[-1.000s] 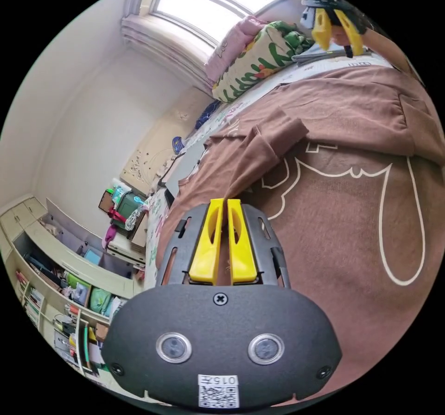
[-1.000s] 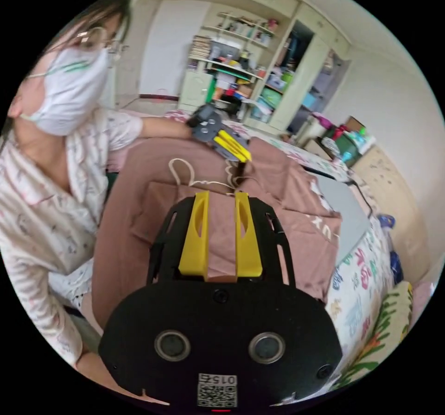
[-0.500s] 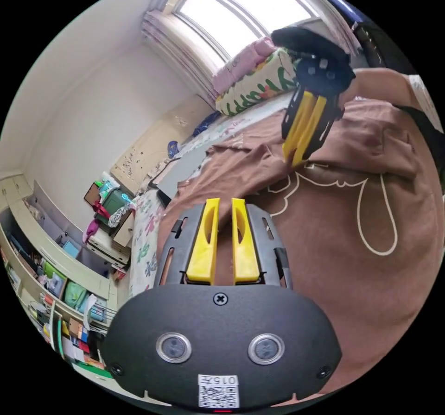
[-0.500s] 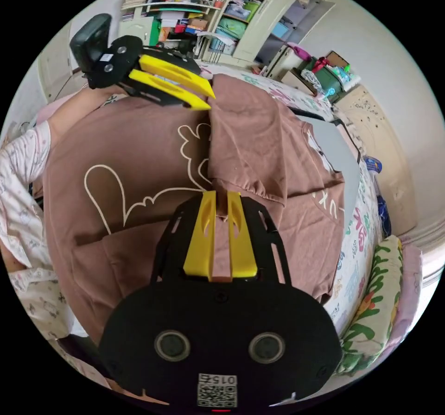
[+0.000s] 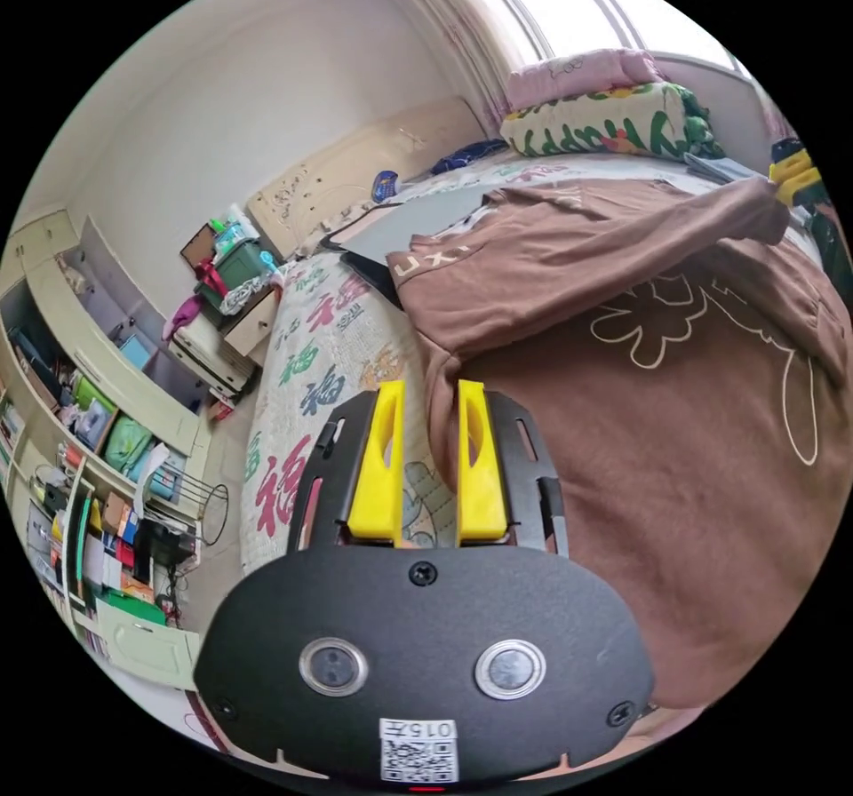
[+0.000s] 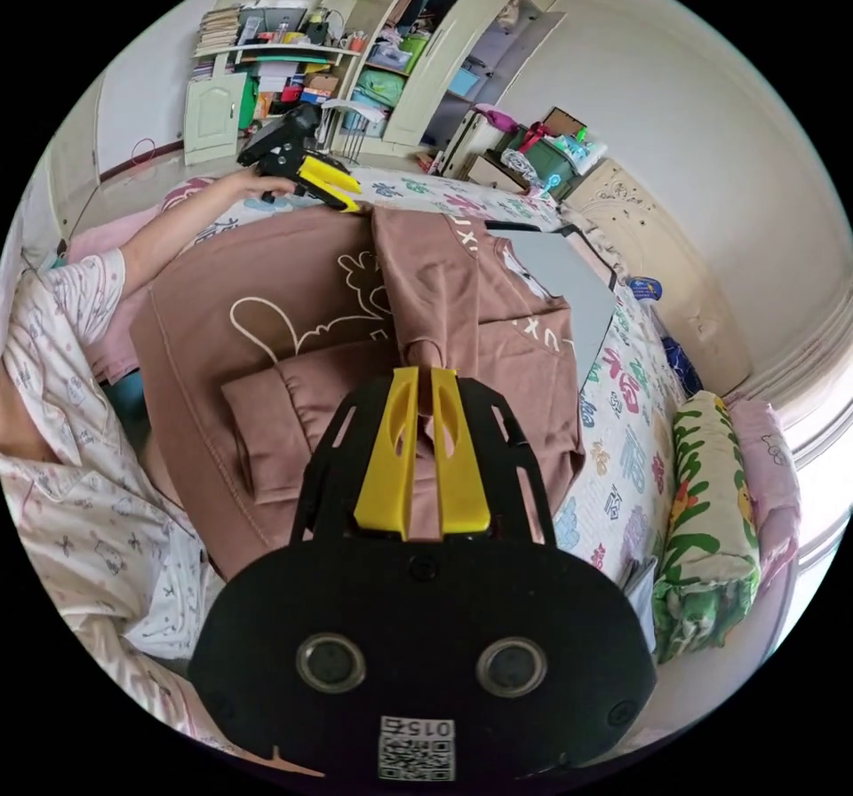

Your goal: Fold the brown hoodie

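The brown hoodie point(image 6: 293, 298) lies spread on the bed point(image 6: 622, 441). Right gripper point(image 6: 425, 405) pinches a sleeve cuff; left gripper point(image 5: 426, 427) sits parted at the hem. Lay the sleeve flat across the chest

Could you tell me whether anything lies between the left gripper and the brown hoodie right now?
Nothing visible does. The left gripper sits open at the brown hoodie's edge, cloth between its jaws, over the printed bedsheet.
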Demonstrator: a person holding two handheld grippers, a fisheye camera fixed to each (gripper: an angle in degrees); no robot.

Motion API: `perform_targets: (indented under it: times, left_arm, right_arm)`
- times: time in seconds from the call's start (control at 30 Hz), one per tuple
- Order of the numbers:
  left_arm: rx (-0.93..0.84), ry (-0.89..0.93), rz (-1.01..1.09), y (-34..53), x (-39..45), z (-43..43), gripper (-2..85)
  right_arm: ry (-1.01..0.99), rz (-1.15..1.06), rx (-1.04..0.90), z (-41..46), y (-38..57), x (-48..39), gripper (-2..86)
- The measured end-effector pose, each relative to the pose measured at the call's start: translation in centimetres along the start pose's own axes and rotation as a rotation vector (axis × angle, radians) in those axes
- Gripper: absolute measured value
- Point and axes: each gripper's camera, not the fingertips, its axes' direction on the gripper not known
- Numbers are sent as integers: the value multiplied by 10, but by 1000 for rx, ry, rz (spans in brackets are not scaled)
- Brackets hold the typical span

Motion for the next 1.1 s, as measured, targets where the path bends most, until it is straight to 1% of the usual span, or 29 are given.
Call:
perform_targets:
  times: [0.07, 0.2, 0.37, 0.5, 0.57, 0.6, 0.63, 0.67, 0.7, 0.77, 0.8, 0.83, 0.87, 1.0, 1.1]
  left_arm:
    - [19, -33, 4, -5, 7, 2, 72]
    - [-20, -90, 34, -10, 16, 12, 29]
    - [-10, -83, -69, -12, -3, 7, 11]
    - [-11, -53, -88, -16, -10, 5, 9]
    - [-19, -59, -80, -21, -9, 3, 8]
    - [-22, -60, -78, -22, -8, 3, 8]
    - [-28, -63, -72, -24, -8, 3, 8]
    - [-35, -65, -70, -26, -8, 3, 8]
    - [-37, -65, -69, -27, -8, 3, 8]
    - [-40, -69, -65, -31, -7, 0, 8]
    - [-40, -69, -65, -31, -8, -1, 8]
    - [-42, -69, -65, -33, -8, -2, 8]
    - [-41, -68, -66, -35, -9, -4, 8]
    - [-36, -56, -72, -38, -13, -11, 8]
    - [-30, -41, -81, -41, -17, -16, 7]
  right_arm:
    - [-46, -35, -28, -8, 3, -14, 26]
    - [-91, -78, -49, -24, -1, -34, 27]
    - [-408, -108, -30, -50, -18, -44, 37]
    - [-421, -5, 54, -77, -18, -16, 82]
    - [-322, 144, 64, -83, -11, 19, 84]
    - [-285, 176, 52, -81, -9, 28, 84]
    - [-217, 232, 15, -74, -5, 45, 84]
    - [-196, 278, -29, -64, -1, 61, 84]
    - [-211, 299, -52, -58, 0, 69, 84]
    - [-388, 356, -116, -42, 6, 94, 73]
    - [-436, 359, -123, -39, 6, 97, 68]
    - [-518, 344, -125, -38, 6, 100, 44]
    - [-545, 351, -111, -43, 7, 103, 27]
    - [-487, 322, -102, -70, 4, 107, 4]
    - [-425, 260, -153, -81, -1, 98, -1]
